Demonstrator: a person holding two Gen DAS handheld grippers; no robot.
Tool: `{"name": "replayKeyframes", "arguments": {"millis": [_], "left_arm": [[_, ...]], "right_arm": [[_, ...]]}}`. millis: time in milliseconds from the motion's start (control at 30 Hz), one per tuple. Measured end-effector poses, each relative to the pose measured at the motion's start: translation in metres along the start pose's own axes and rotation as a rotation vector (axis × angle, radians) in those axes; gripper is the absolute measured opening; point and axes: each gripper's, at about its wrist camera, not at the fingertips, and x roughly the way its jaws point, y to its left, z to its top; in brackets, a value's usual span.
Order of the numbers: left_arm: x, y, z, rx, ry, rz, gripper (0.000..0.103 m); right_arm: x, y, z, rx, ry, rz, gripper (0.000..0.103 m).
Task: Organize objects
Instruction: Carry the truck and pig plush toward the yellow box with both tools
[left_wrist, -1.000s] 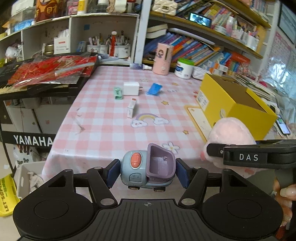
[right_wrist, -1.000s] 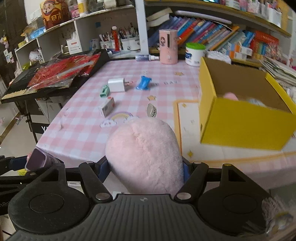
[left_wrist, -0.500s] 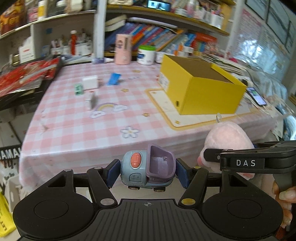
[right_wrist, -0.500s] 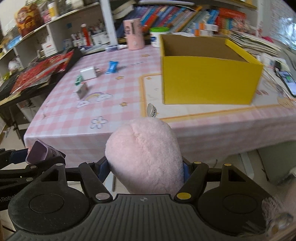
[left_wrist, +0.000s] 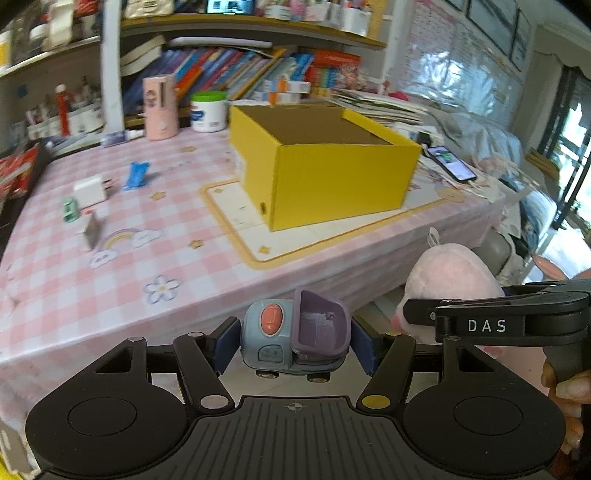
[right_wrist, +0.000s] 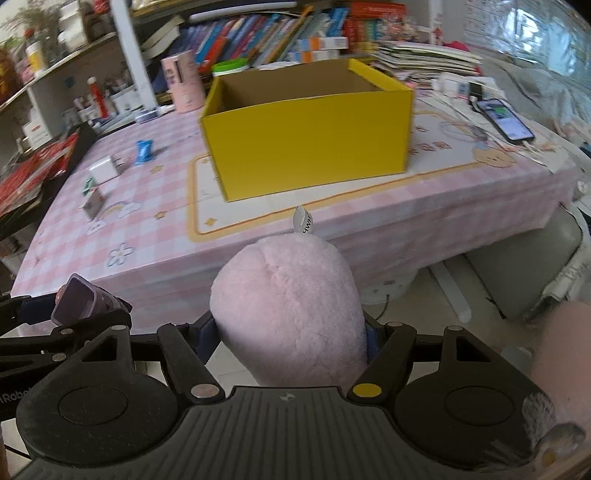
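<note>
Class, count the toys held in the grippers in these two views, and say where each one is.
2. The toy car sits between the left gripper jaws; the pink plush toy is between the right gripper jaws. The yellow box may hide others.

A blue toy car (left_wrist: 291, 341) with a purple bucket and a pink plush (right_wrist: 290, 314) are held upright, short of the open yellow box (right_wrist: 308, 129).

Yellow box (right_wrist: 310, 144), pale pink plush (right_wrist: 288, 314), blue-and-purple toy car (left_wrist: 295, 338), pink-and-white checked tablecloth (left_wrist: 110, 288).
</note>
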Motion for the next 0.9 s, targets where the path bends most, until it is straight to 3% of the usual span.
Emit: {"name": "replayKeyframes", "arguments": {"millis": [900], "left_arm": [[0.041, -0.016, 0.057, 0.012, -0.048, 0.002, 0.064]], "right_arm": [[0.028, -0.033, 0.065, -0.012, -0.024, -0.021, 0.07]]}}
